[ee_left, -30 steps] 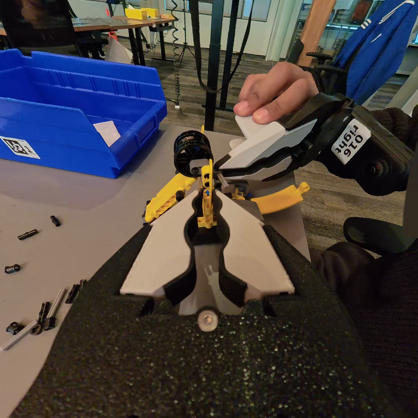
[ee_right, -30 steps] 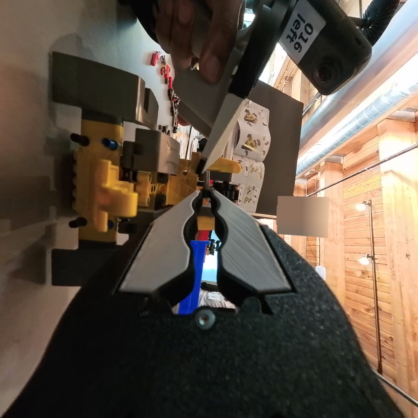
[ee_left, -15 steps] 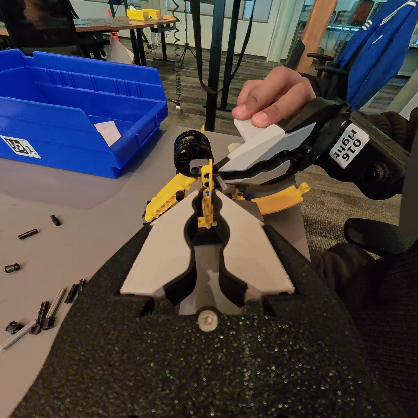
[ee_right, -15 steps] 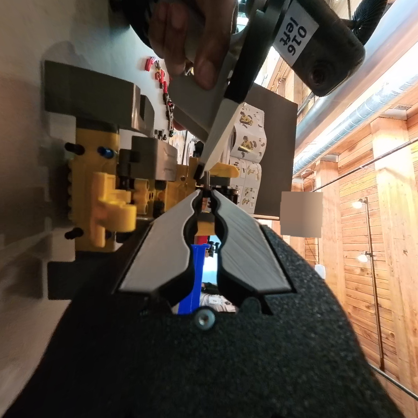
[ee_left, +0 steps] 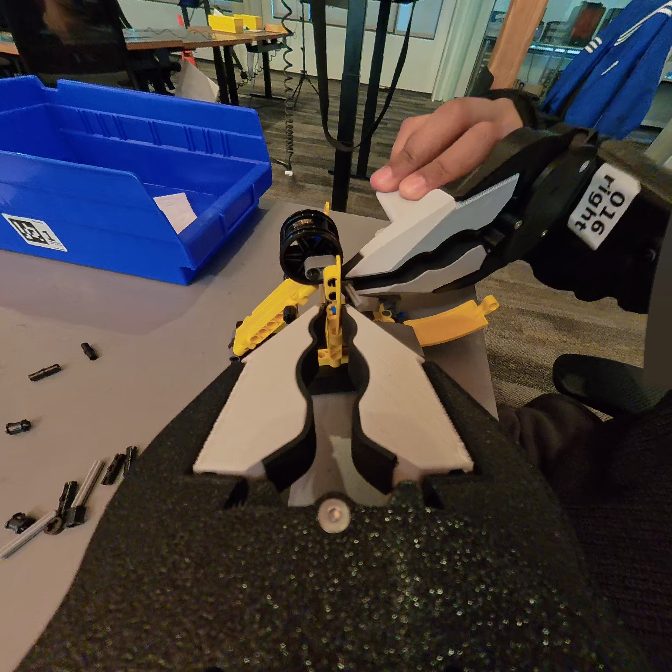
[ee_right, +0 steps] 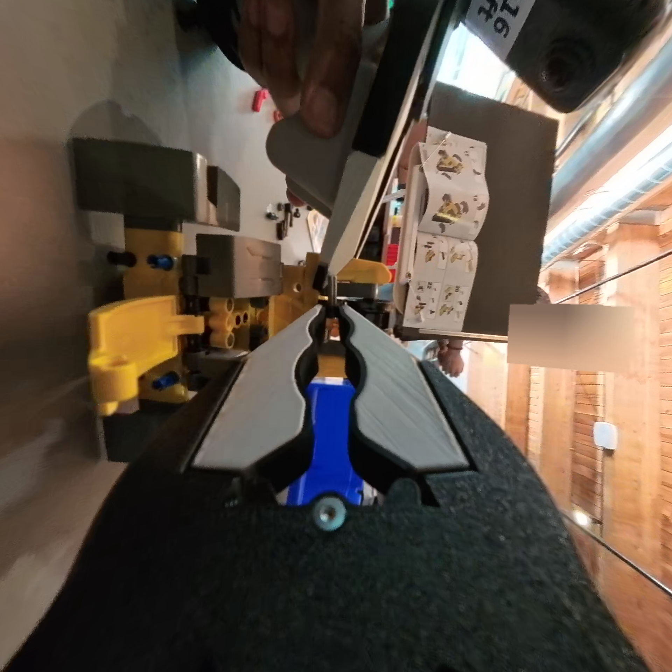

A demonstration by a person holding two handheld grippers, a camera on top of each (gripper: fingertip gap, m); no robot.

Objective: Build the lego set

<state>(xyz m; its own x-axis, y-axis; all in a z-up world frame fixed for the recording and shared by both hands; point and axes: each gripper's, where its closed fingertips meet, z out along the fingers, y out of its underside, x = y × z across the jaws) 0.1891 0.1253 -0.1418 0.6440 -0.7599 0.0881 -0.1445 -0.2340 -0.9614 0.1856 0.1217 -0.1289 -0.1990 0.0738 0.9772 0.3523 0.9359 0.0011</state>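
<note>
A yellow and grey brick model sits in a dark grey fixture on the table. My left gripper is shut on the model's upright yellow beam, just below a black wheel. My right gripper comes in from the right with a hand on top of it. It is shut on a small grey axle against the beam. In the right wrist view the right gripper pinches the axle, and the left gripper meets it from above beside the model.
A blue bin with a white slip stands at the back left. Several loose black pins and grey axles lie at the left. An open instruction booklet stands behind the model. The table edge runs close on the right. Only a small space, under 4 cm, lies between the two pairs of fingers.
My right gripper has swung a little about its tips, its body moving up and right. The right wrist view is now closer to the model and blurred. The left gripper has held still.
</note>
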